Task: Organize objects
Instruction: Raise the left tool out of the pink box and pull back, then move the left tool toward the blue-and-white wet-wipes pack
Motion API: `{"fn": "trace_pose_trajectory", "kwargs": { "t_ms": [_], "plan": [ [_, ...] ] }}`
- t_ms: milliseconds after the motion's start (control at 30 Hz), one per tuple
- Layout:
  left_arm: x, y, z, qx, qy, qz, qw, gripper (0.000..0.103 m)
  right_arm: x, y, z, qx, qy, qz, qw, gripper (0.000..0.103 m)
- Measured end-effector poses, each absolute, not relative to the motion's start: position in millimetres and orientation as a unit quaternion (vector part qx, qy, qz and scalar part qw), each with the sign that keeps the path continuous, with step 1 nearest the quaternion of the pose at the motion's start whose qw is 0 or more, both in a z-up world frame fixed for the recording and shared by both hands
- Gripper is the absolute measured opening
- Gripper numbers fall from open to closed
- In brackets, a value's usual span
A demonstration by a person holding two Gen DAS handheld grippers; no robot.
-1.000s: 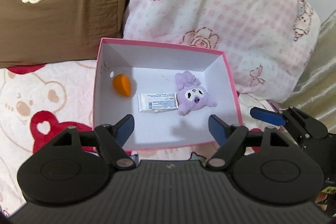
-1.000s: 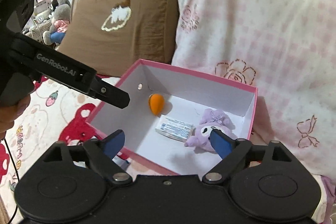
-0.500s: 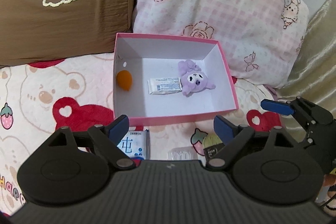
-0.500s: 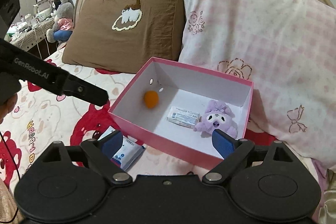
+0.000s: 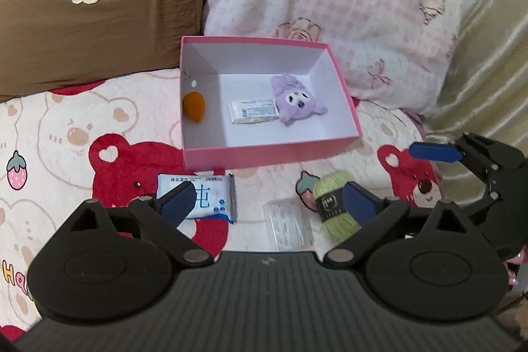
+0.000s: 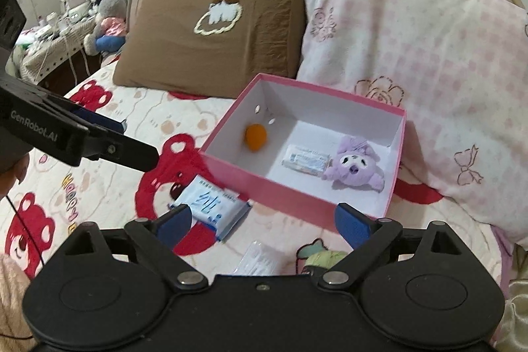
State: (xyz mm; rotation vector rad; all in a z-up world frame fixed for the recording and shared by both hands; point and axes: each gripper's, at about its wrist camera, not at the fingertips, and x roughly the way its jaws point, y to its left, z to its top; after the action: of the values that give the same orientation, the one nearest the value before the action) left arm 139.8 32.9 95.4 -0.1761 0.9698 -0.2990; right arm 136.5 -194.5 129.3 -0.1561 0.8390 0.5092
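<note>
Both grippers — left gripper (image 5: 267, 198), right gripper (image 6: 264, 221) — are spread, jaws just opened, nothing between. The blue-and-white wet-wipe pack (image 5: 206, 197), just ahead of the left one, is best squared up — then pinched across its width.

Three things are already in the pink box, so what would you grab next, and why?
Probably the wet-wipe pack: the left gripper, jaws just opened and empty, hangs nearest it. It lies on the blanket just outside the pink box, as do the green yarn and a clear packet.

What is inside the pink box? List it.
Inside the pink box: an orange felt carrot by the left wall, a small white packet mid-floor, and a purple plush toy touching the packet's right end. Whatever lies beneath the plush and packet is covered.
</note>
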Motion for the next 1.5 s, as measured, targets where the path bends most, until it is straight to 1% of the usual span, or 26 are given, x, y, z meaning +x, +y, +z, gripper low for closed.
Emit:
{"fn": "trace_pose_trajectory", "kwargs": {
  "t_ms": [267, 567, 800, 867, 933, 1000, 1133, 1267, 1333, 1433, 1500],
  "plan": [
    [116.7, 32.7, 94.5, -0.064, 0.462, -0.16, 0.87, 0.097, 111.8, -183.6, 138.2, -0.096, 0.397, 0.257, 0.876, 0.096],
    [99.2, 37.1, 87.2, -0.056, 0.46, -0.169, 0.87, 0.097, 88.9, -171.1, 131.0, -0.113, 0.398, 0.281, 0.866, 0.096],
    [95.1, 49.0, 63.1, -0.099, 0.477, -0.16, 0.859, 0.097, 76.6, -177.9, 129.8, -0.072, 0.36, 0.349, 0.862, 0.096],
    [92.1, 48.8, 59.9, -0.087, 0.473, -0.156, 0.863, 0.097, 75.7, -179.4, 126.8, -0.066, 0.353, 0.359, 0.861, 0.096],
    [89.5, 46.1, 56.8, -0.064, 0.469, -0.151, 0.868, 0.097, 76.5, -177.9, 121.3, -0.065, 0.363, 0.363, 0.856, 0.096],
    [90.4, 45.6, 53.0, -0.055, 0.469, -0.139, 0.87, 0.1, 78.9, -176.2, 115.2, -0.07, 0.377, 0.368, 0.847, 0.096],
    [93.6, 48.4, 39.7, -0.054, 0.471, -0.13, 0.871, 0.101, 85.3, -172.9, 97.4, -0.069, 0.41, 0.351, 0.839, 0.096],
    [94.8, 48.7, 28.6, -0.052, 0.461, -0.154, 0.872, 0.101, 91.0, -178.2, 85.8, -0.056, 0.396, 0.288, 0.87, 0.096],
    [95.7, 49.3, 23.8, -0.049, 0.455, -0.147, 0.877, 0.103, 97.1, -175.9, 80.2, -0.069, 0.4, 0.278, 0.871, 0.096],
    [93.6, 46.7, 19.0, -0.012, 0.434, -0.132, 0.891, 0.103, 102.9, -171.3, 72.4, -0.077, 0.415, 0.274, 0.864, 0.096],
    [94.8, 50.9, 14.3, -0.011, 0.432, -0.118, 0.894, 0.103, 103.8, -167.7, 67.8, -0.083, 0.422, 0.274, 0.86, 0.096]
  ]
}}
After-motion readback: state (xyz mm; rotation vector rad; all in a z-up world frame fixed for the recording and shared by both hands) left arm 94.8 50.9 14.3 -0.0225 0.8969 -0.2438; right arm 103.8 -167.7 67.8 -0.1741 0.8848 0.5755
